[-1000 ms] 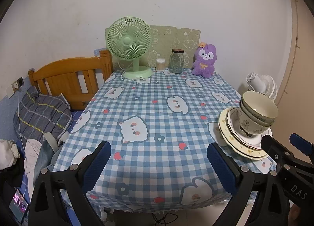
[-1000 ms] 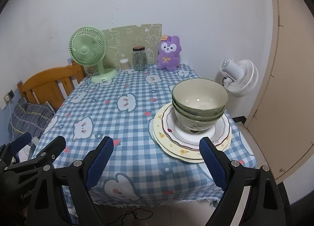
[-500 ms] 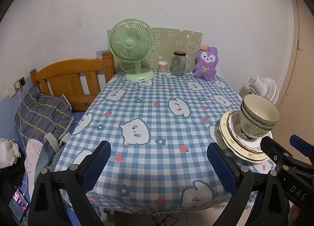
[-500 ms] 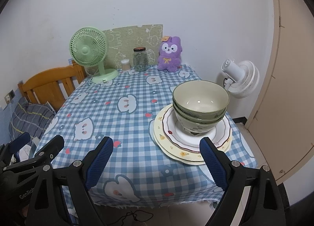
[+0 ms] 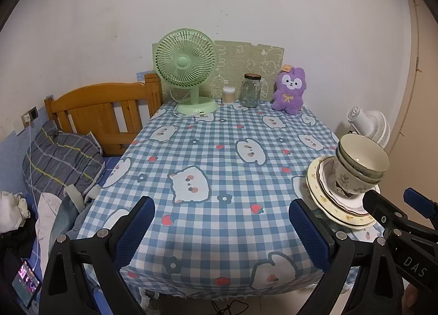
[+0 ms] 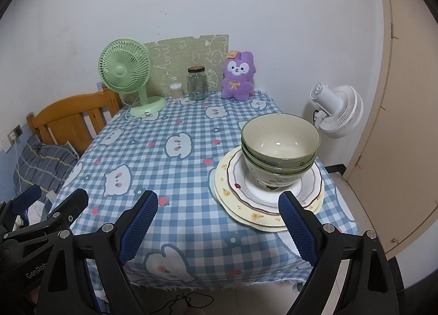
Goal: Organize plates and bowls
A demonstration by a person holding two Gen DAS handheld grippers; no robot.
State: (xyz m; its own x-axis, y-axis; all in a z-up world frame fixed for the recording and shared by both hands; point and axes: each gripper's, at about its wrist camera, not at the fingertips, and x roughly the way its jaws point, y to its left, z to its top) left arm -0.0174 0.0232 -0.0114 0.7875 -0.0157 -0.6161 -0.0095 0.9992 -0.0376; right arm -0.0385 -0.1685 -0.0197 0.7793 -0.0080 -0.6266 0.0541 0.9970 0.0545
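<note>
Green bowls (image 6: pixel 280 139) beyond right tongs (image 6: pixel 217 222)

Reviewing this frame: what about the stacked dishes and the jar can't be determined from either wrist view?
- Plates, both views: exact count unclear; rims overlap, bowls cover the centres.
- Lower bowls' insides: hidden by the top bowl.
- Glass jar contents: too small and distant.
- Plate stack's near edge, left wrist view: behind the right gripper.

Nested bowls (image 6: pixel 280 148) atop stacked plates (image 6: pixel 241 200), tongs (image 6: pixel 216 222) agape
</note>
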